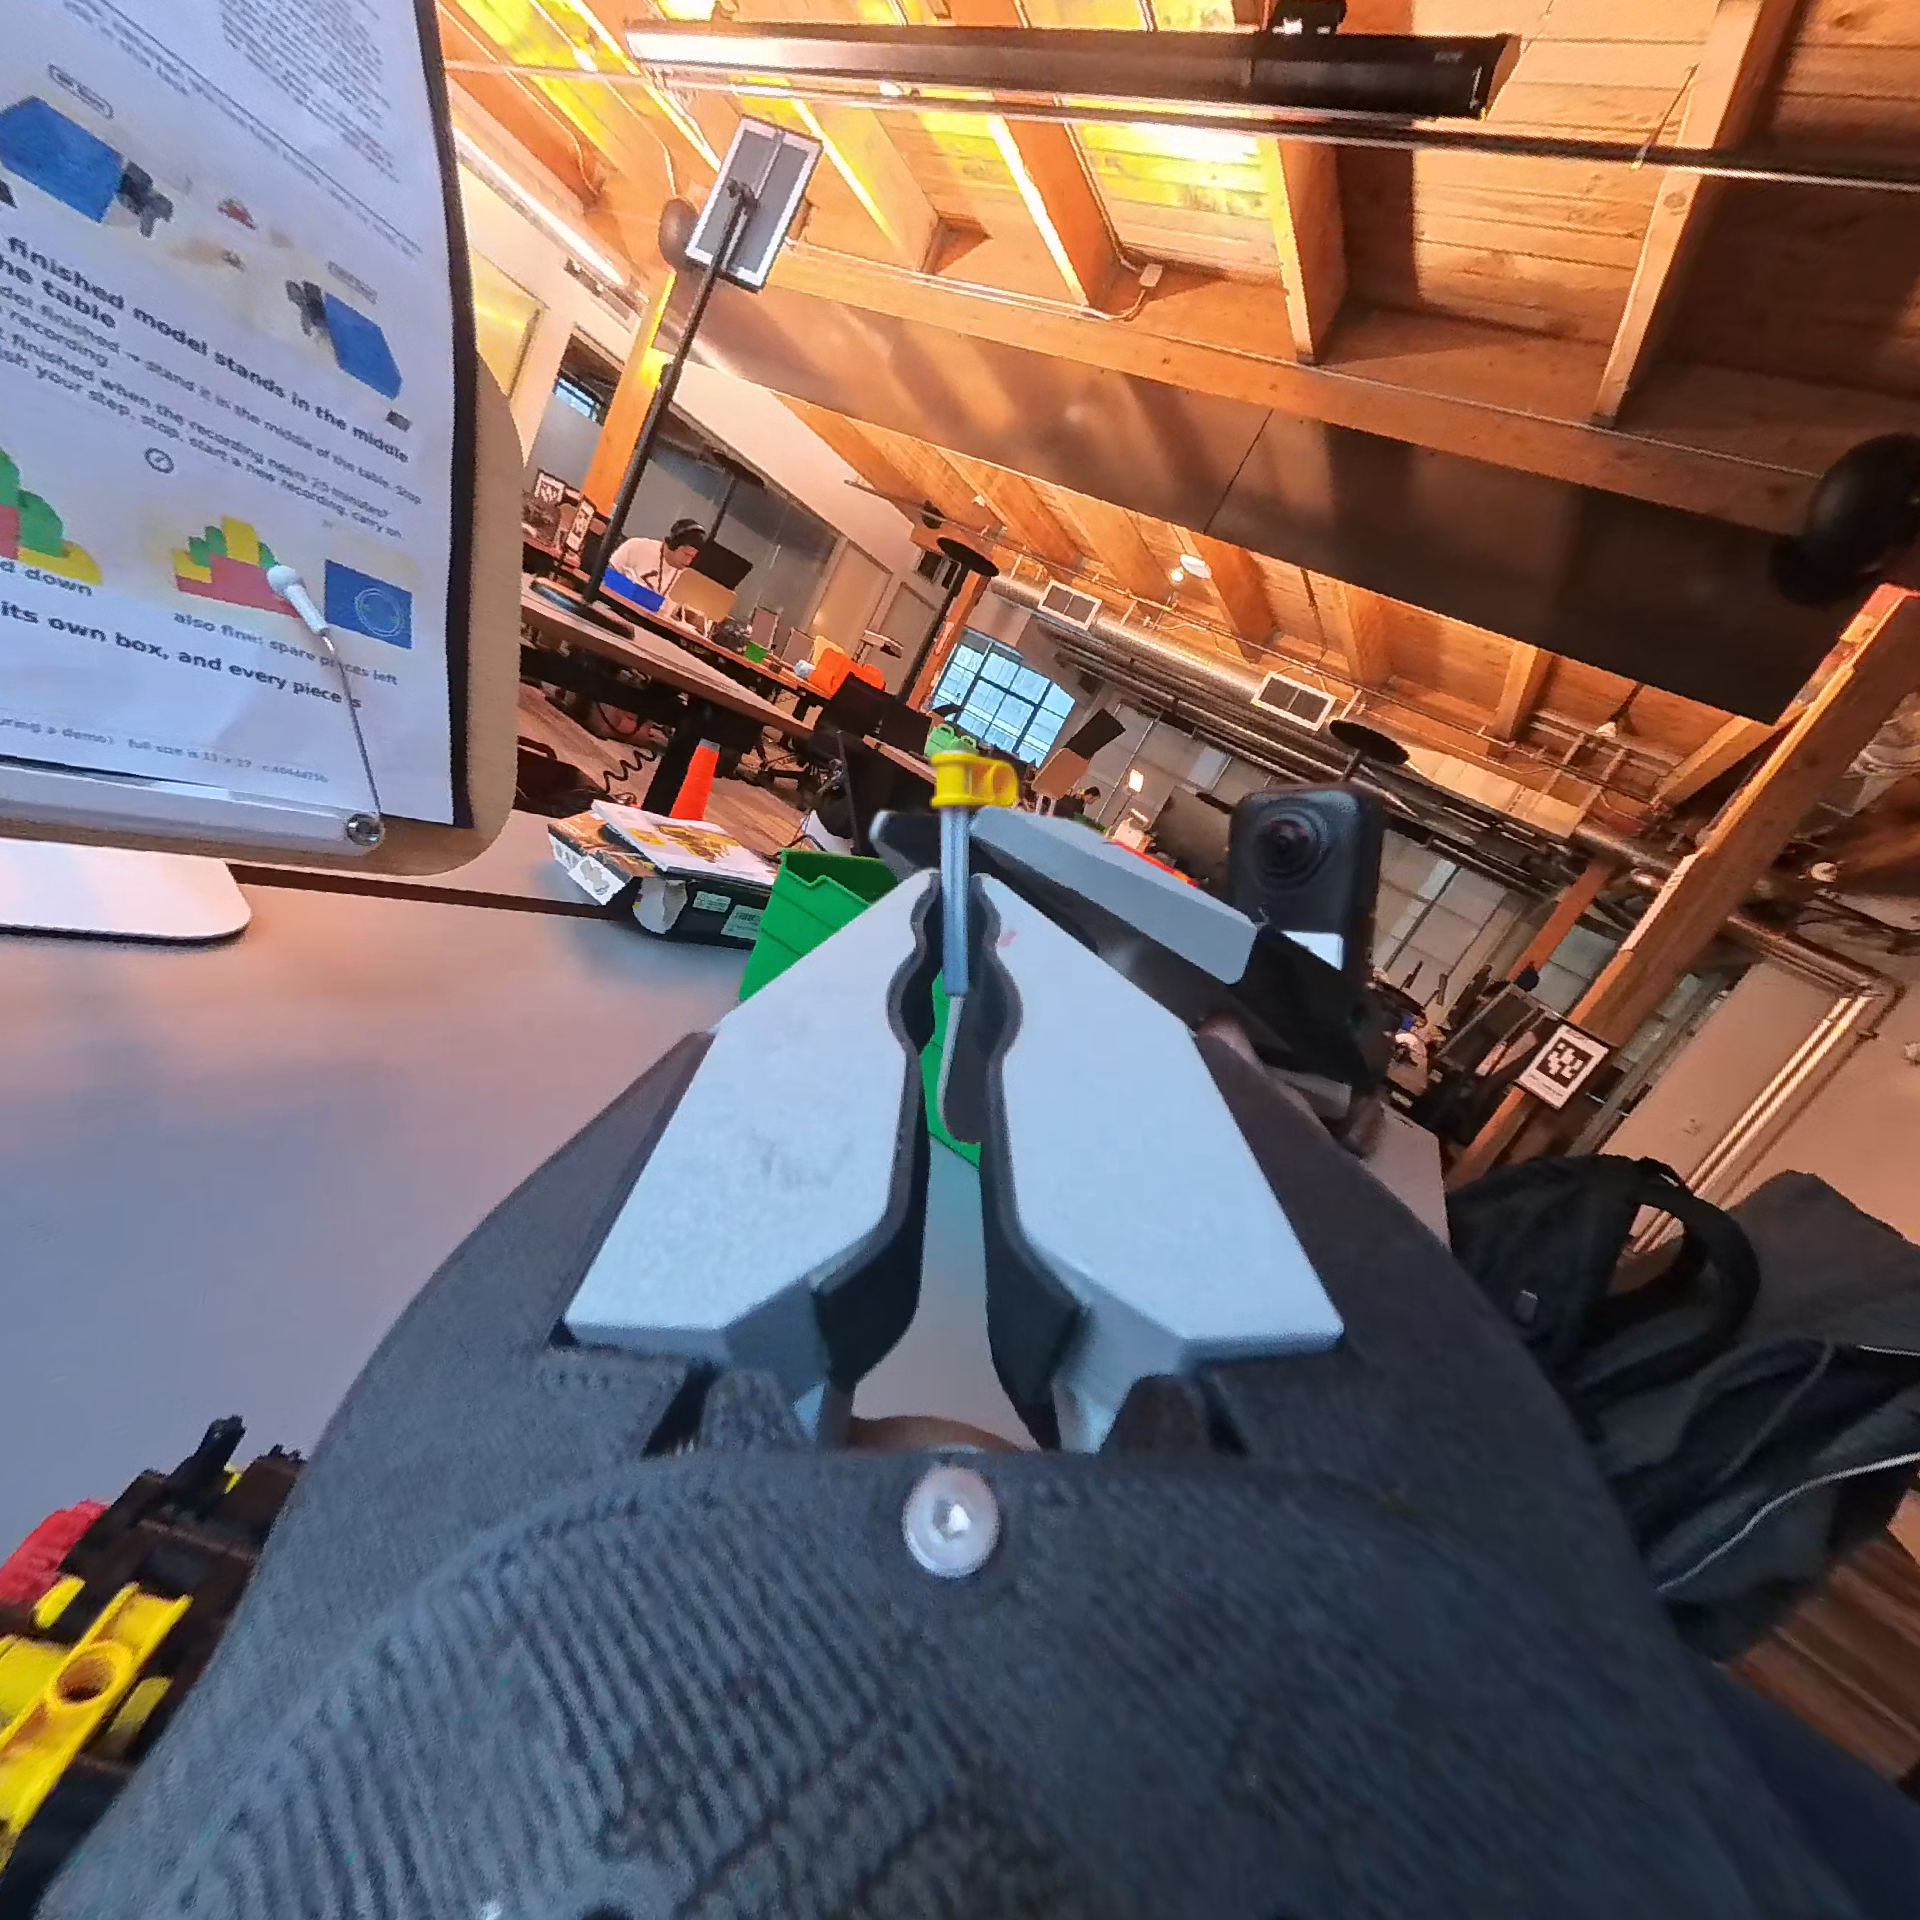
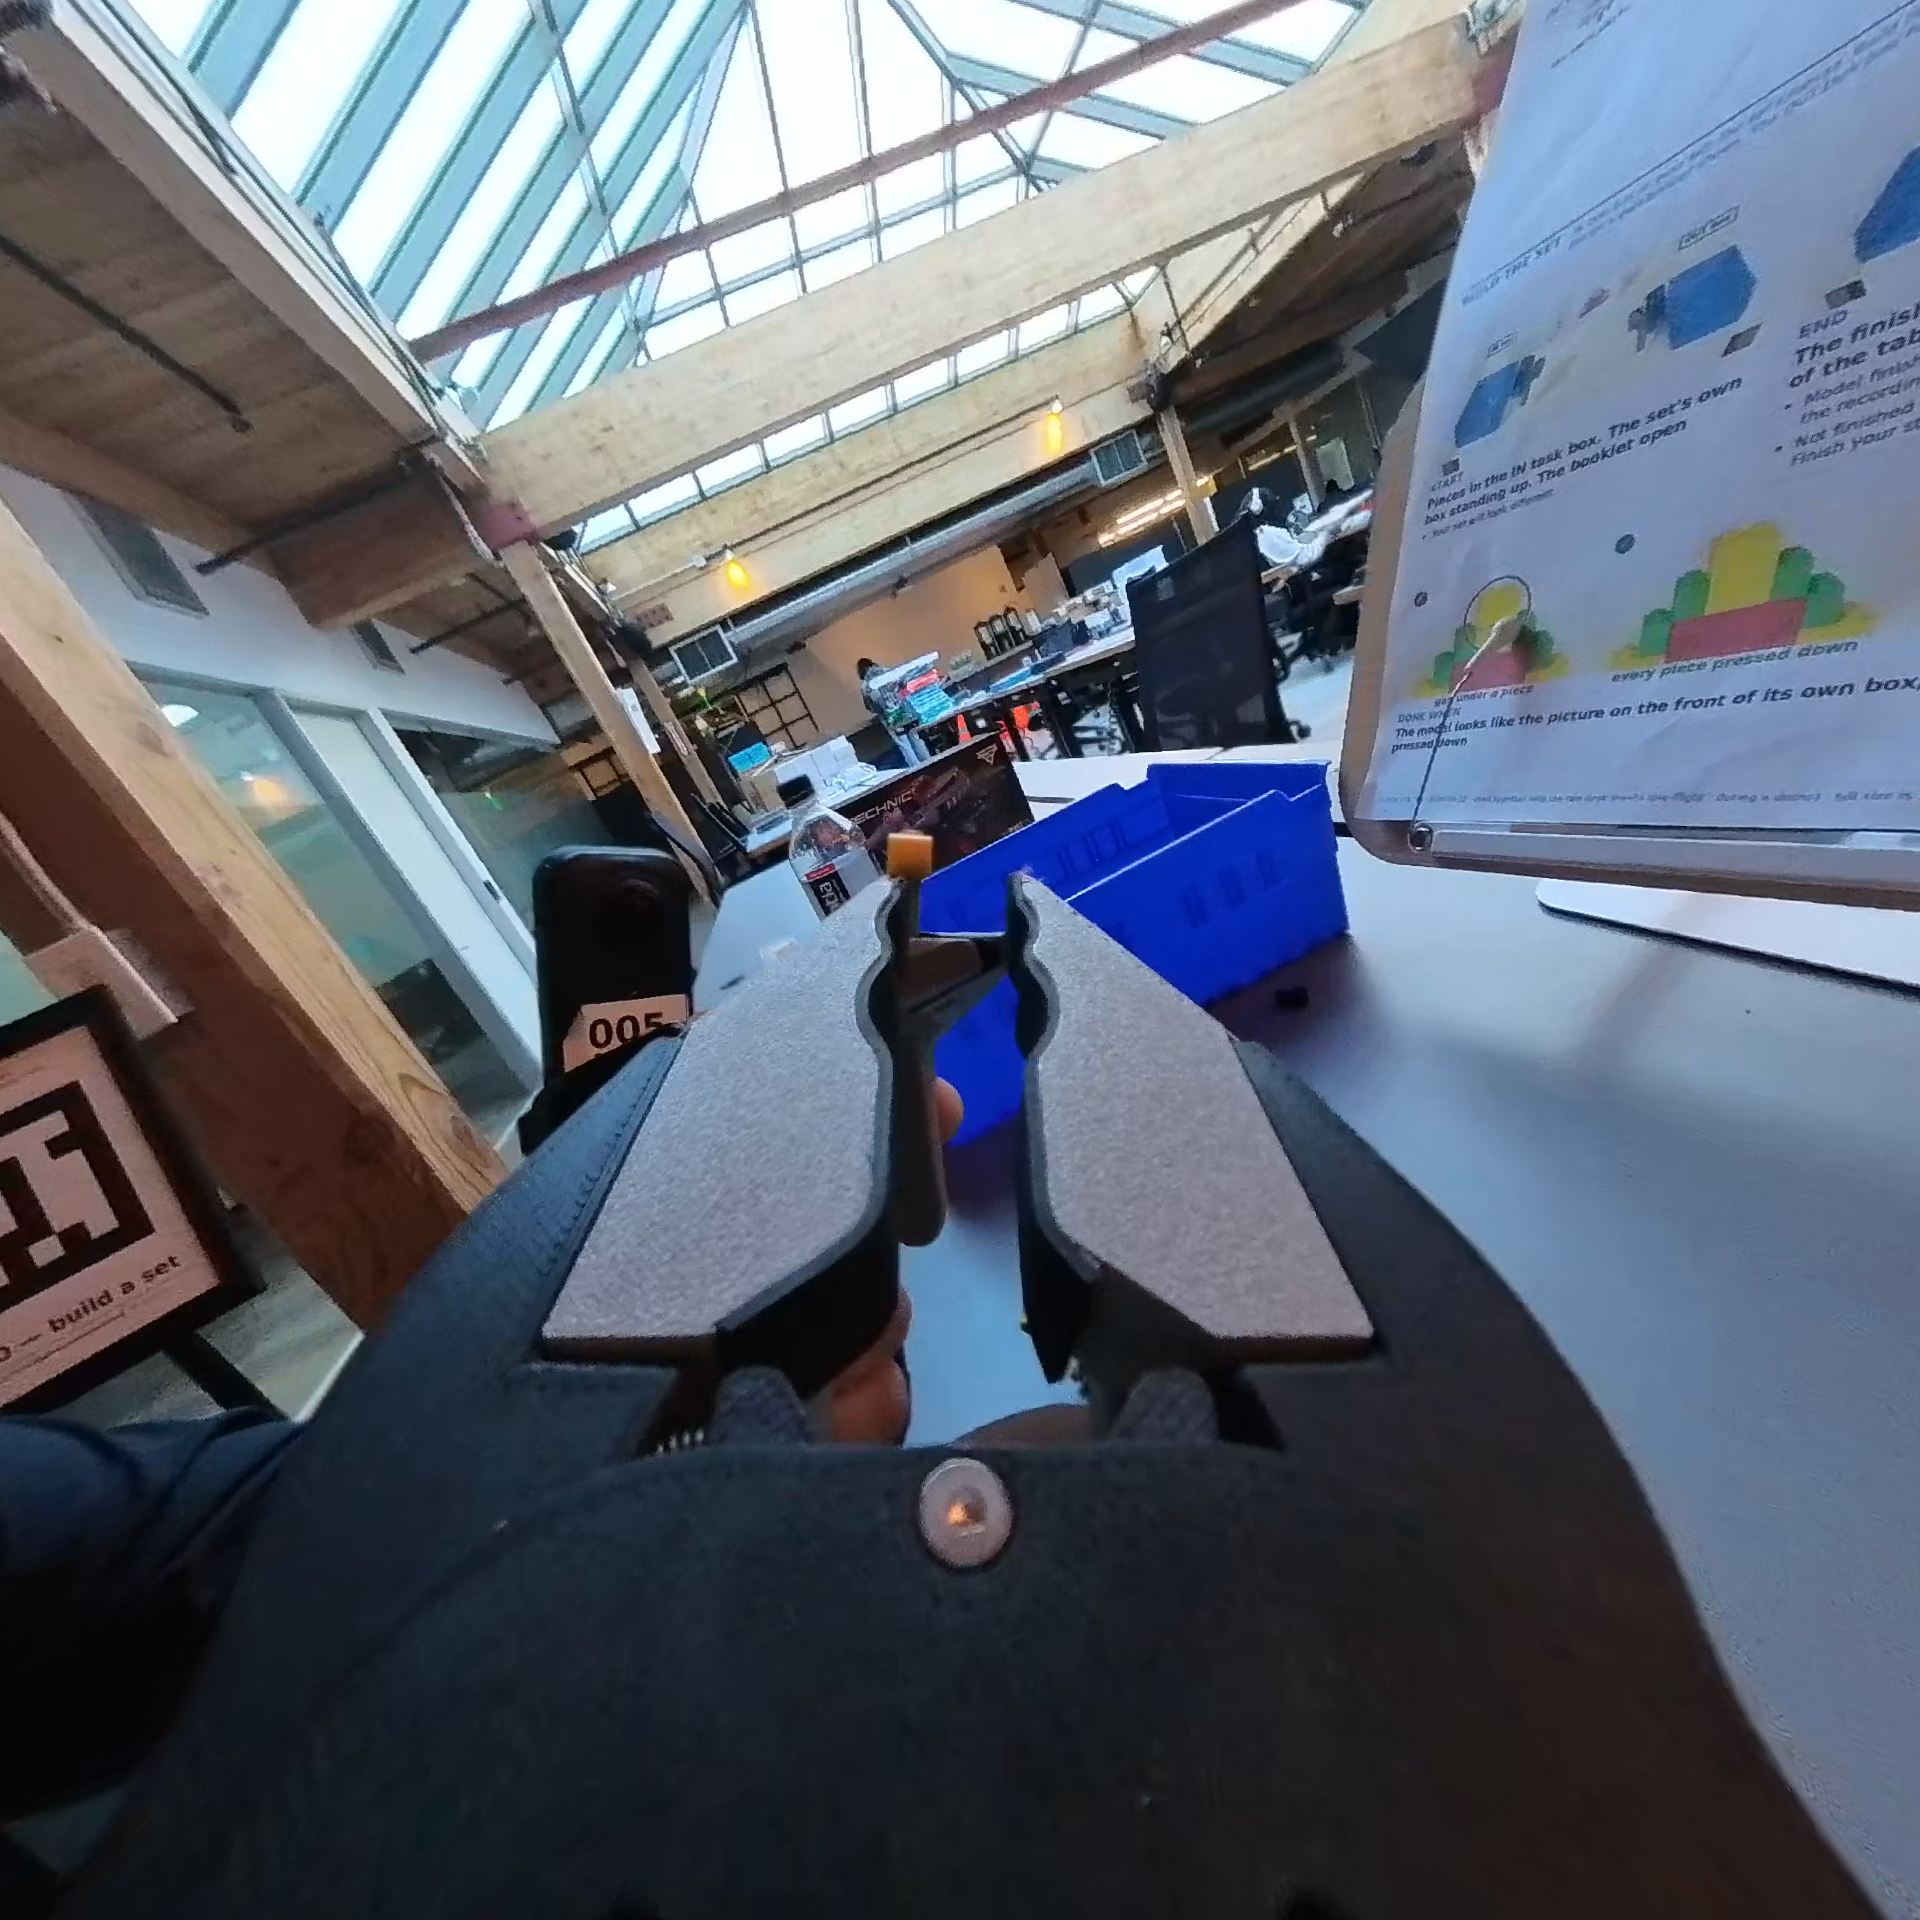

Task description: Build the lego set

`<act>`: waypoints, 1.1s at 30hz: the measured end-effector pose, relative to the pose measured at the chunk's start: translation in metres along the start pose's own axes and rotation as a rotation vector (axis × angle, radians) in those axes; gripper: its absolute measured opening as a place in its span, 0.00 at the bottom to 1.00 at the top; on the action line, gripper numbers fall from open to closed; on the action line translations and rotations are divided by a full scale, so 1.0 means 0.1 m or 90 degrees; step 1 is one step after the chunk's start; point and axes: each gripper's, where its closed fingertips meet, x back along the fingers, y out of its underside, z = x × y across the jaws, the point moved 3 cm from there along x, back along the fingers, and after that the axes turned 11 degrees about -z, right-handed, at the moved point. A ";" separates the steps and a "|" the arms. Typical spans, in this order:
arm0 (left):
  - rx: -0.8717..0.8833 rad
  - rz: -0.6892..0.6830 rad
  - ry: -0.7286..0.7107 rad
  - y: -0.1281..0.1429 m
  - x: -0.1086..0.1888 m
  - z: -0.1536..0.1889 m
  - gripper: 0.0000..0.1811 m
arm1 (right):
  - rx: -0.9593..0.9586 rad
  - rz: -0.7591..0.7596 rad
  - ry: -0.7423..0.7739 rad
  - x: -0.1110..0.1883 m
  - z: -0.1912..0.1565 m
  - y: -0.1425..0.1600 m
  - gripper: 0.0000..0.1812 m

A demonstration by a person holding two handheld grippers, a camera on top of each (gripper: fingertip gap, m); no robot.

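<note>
Grey and thin, an axle [image 1: 956, 914] stands pinched between the closed fingertips of the left gripper [image 1: 954, 899], capped by a small yellow connector [image 1: 971, 781] and held high above the bench. The right gripper [image 2: 956, 902], its jaws spread with a clear gap, sits close on the far side; in its own view the same axle runs along the inside of 1 finger [image 2: 790, 1091], touching or just beside it, with the cap showing orange-yellow at the tip.

Judged from this, the step is a handover or a fitting of the cap on the axle. Done well, the left grip stays firm low on the shaft while the right closes squarely on the piece, without twisting the thin rod sideways.

Much is hard to read. Whether the right finger actually bears on the axle cannot be told. The yellow-and-black partly built model [image 1: 83, 1662] is cut off at the bench's near left corner. The green bin [image 1: 810, 904] is mostly hidden behind the fingers, and the blue bin [image 2: 1195, 883] shows no contents from this angle. An instruction sheet [image 1: 208, 416] stands at the far edge.
</note>
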 end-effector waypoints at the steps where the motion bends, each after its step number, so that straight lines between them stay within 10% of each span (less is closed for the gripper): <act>1: -0.002 -0.002 -0.005 0.01 0.00 -0.01 0.00 | -0.007 0.003 -0.004 0.00 0.00 0.00 0.10; 26: 0.010 -0.014 -0.006 0.07 -0.05 -0.02 0.00 | 0.038 0.007 0.024 0.01 -0.03 0.01 0.02; 33: 0.058 0.006 0.001 0.12 -0.07 0.04 0.00 | 0.021 0.180 0.084 0.09 -0.01 -0.23 0.01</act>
